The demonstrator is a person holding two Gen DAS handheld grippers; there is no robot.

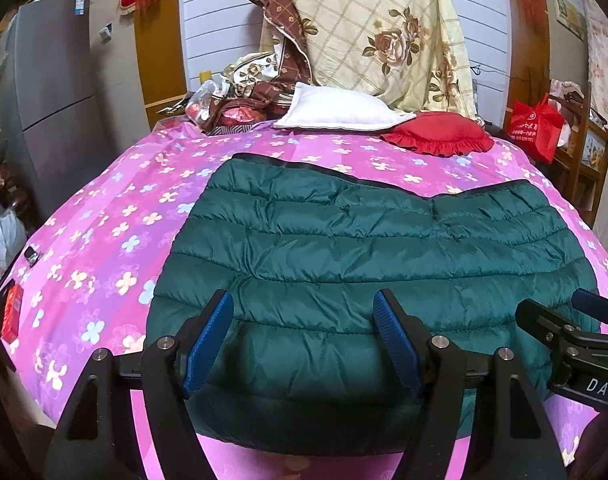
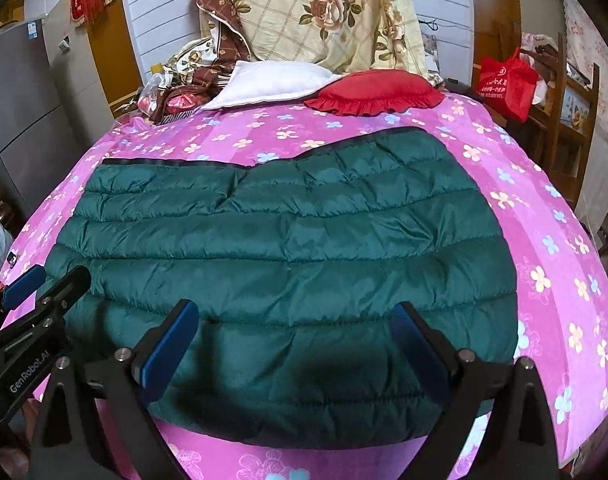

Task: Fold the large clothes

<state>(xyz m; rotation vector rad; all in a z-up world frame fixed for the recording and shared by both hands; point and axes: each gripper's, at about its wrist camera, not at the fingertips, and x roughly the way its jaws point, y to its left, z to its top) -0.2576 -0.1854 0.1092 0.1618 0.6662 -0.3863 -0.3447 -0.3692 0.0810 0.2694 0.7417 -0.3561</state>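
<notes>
The green quilted jacket (image 1: 344, 264) lies flat on the pink flowered bedsheet (image 1: 104, 240), directly ahead of both grippers, its folded near edge rounded and closest to the fingers; its dark-trimmed far edge runs across the bed beyond them.

Left gripper (image 1: 304, 340): jaws spread wide, the blue pads (image 1: 208, 344) standing apart over the near part of the jacket; nothing is held between them; whether the tips touch the fabric cannot be told. Right gripper (image 2: 294, 344): likewise wide, blue pads (image 2: 168, 352) well apart above the jacket's near edge, holding nothing. In the left wrist view the right gripper shows at the far right, beside the jacket's right side; in the right wrist view the left gripper (image 2: 28, 284) shows at the far left, at the jacket's left side.

Beyond the jacket, farther from the grippers: a white pillow (image 1: 336, 110) and a red ruffled cushion (image 1: 440, 134) just beside it on the sheet; behind them a cream rose-patterned quilt (image 1: 384, 32) stands against the headboard. A grey refrigerator (image 1: 52, 100) stands to the left of the bed; a red bag (image 1: 534, 128) hangs to the right.
</notes>
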